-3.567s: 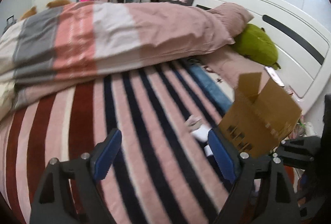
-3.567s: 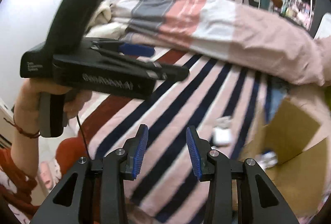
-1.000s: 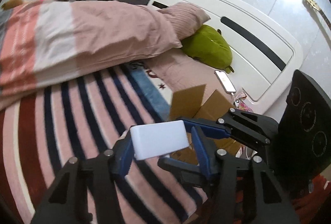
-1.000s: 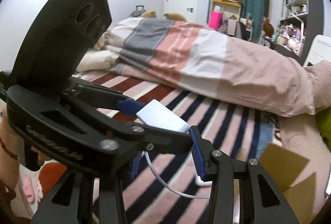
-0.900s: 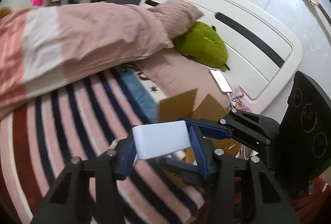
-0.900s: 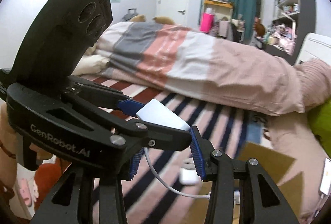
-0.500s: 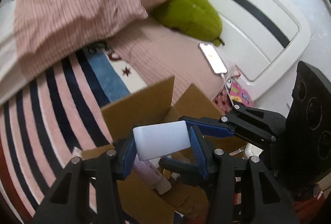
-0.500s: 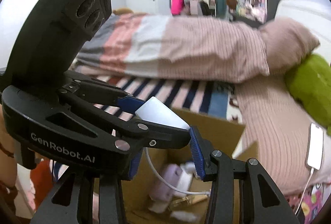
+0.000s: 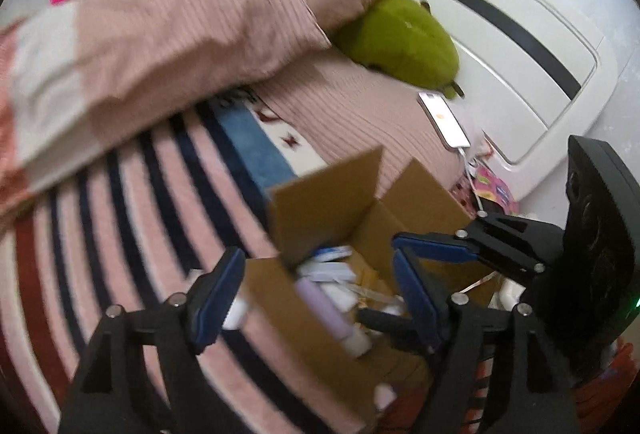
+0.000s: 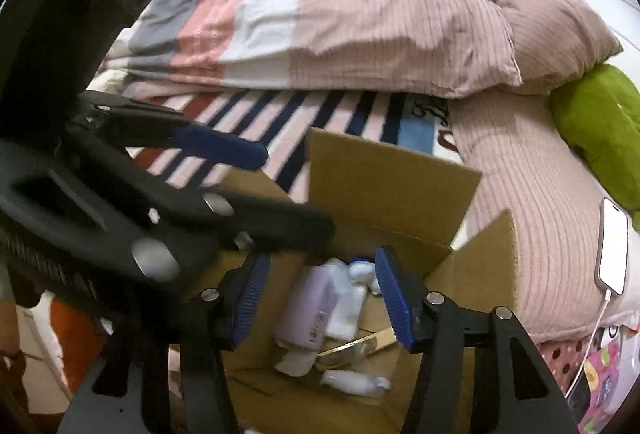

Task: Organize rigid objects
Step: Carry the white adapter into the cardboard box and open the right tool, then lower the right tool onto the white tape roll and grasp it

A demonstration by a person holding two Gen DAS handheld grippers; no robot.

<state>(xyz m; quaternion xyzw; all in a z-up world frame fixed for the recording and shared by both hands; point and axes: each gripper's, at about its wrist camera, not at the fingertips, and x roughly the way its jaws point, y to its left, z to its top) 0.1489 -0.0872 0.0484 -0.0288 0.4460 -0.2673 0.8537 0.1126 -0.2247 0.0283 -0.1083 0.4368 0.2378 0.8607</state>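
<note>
Both sets of fingers stand spread with nothing between them: the left gripper (image 9: 316, 294) and the right gripper (image 10: 324, 298) hover over the open cardboard box (image 10: 392, 177). Just ahead of the right fingers (image 10: 394, 300), down in the box, lies a lilac bottle (image 10: 308, 308) on its side, with small white pieces (image 10: 348, 314) beside it and a clear little bottle (image 10: 356, 380) nearer the camera. The lilac bottle looks like light, stiff plastic, probably smooth and a bit slippery; I'd pinch it across the middle of the body, not the cap. A small white item (image 9: 236, 314) sits outside the box by the left fingers (image 9: 216, 298), on the striped blanket (image 9: 132, 201). That blanket is soft bedding, so things will sink and tip. Beyond the fingers: pink quilt (image 10: 360, 33), green plush (image 9: 400, 41), a phone (image 10: 612, 246) charging by the white headboard (image 9: 520, 33).
</note>
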